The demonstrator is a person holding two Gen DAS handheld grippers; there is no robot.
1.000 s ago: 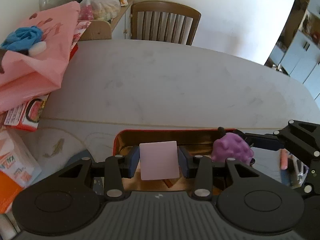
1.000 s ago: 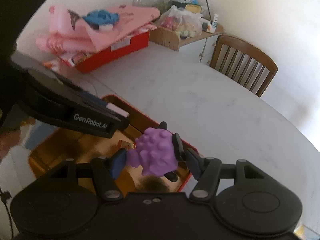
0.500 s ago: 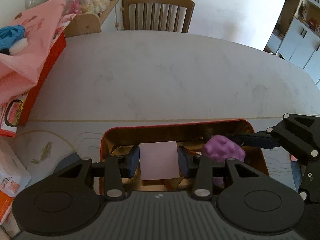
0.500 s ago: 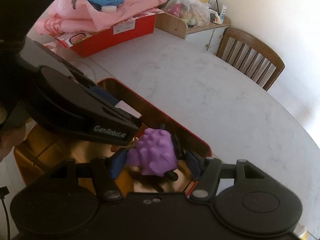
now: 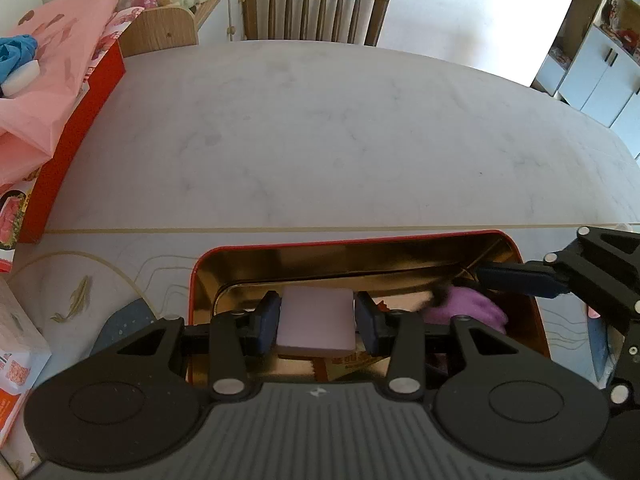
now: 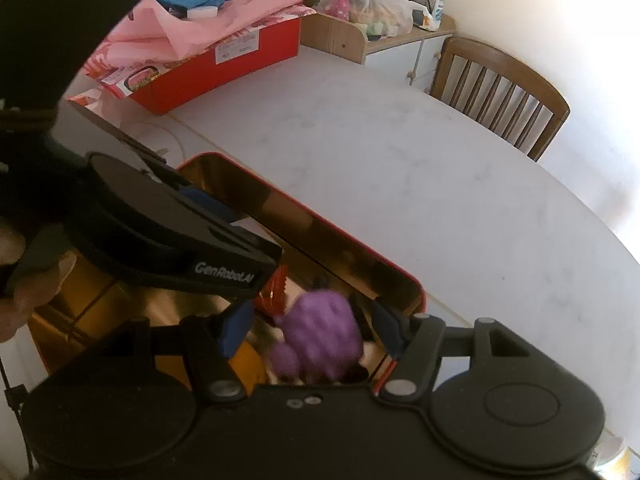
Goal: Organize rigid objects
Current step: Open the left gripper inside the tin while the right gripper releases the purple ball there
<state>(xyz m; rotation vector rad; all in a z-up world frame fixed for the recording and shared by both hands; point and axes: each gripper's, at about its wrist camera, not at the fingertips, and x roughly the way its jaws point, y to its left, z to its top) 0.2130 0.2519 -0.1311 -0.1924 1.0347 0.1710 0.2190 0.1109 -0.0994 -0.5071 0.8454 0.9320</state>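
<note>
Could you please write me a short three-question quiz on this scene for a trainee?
1. True or false: the left hand-held gripper is shut on a pale pink block.
2. The purple bumpy toy lies between the open fingers of the right hand-held gripper, over: A) the bare table, B) the red tin, C) the chair.
3. Fill in: the tin's inside looks ____ coloured.

Key: 1 true; 2 B; 3 gold.

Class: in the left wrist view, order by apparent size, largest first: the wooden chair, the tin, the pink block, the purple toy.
1. tin
2. wooden chair, though distance shrinks it
3. pink block
4. purple toy, blurred and partly hidden, so only roughly smaller than the block
</note>
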